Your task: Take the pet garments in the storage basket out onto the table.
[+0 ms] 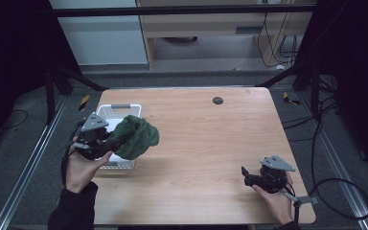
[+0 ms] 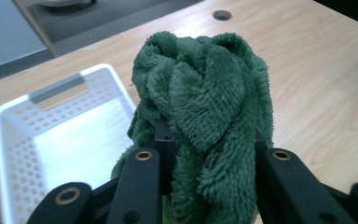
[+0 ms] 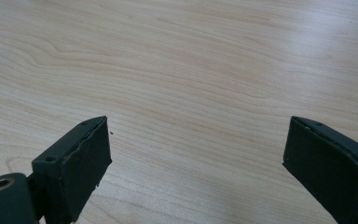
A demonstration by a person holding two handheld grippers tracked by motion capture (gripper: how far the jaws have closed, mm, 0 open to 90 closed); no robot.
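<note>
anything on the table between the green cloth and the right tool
Nothing: in the high view the table is bare wood between the green cloth, held by the left tool, and the open right tool.

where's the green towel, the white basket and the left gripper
green towel (image 1: 136,136), high view, middle of the bunched cloth
white basket (image 2: 9,140), left gripper view, perforated left wall
left gripper (image 1: 106,142), high view, jaw tips at the towel
</note>
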